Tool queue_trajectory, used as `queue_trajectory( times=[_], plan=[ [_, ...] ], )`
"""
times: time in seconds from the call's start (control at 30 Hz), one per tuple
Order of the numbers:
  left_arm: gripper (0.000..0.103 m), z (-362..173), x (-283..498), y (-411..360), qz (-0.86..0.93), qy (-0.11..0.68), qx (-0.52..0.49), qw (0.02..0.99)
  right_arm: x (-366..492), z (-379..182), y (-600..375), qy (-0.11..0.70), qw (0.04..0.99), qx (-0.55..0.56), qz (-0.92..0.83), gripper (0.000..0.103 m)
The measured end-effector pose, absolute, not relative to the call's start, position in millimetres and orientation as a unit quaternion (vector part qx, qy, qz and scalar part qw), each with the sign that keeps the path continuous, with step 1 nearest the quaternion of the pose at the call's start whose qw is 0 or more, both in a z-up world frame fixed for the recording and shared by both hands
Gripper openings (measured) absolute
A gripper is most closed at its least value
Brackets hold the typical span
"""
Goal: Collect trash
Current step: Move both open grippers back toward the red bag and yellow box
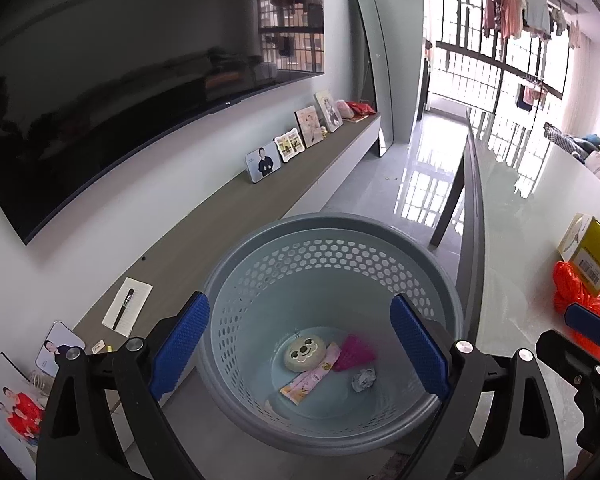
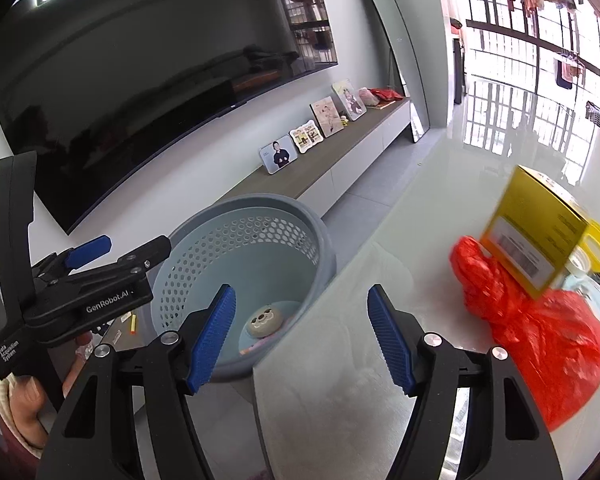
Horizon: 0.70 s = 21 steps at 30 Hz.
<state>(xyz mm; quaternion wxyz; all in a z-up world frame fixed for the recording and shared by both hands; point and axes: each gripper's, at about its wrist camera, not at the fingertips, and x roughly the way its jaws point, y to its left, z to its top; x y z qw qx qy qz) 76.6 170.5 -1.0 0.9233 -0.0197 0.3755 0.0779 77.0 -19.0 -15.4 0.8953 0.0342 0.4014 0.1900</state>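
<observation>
A grey-blue perforated basket stands on the floor beside the white table. In it lie a round beige face-shaped item, a pink wrapper, a magenta scrap and a paper ball. My left gripper hovers open above the basket, holding nothing. My right gripper is open and empty over the table's near edge. A red plastic bag and a yellow box sit on the table to its right.
A large dark TV hangs on the wall above a long low console with photo frames and a notepad with a pen. A tall mirror leans at the console's far end. A hand holds the left gripper's handle.
</observation>
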Motion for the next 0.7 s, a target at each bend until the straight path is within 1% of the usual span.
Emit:
queue_trajectory(
  times=[0.5, 0.7],
  plan=[
    [0.090, 1.3, 70.9, 92.8, -0.002, 0.380, 0.008, 0.925, 27.8, -14.5, -102.3, 0.400, 0.907, 0.072, 0.112, 0.066],
    [0.090, 0.5, 69.5, 64.4, -0.027, 0.382, 0.020, 0.924, 23.5, -29.9, -133.6, 0.416, 0.898, 0.103, 0.102, 0.067]
  ],
)
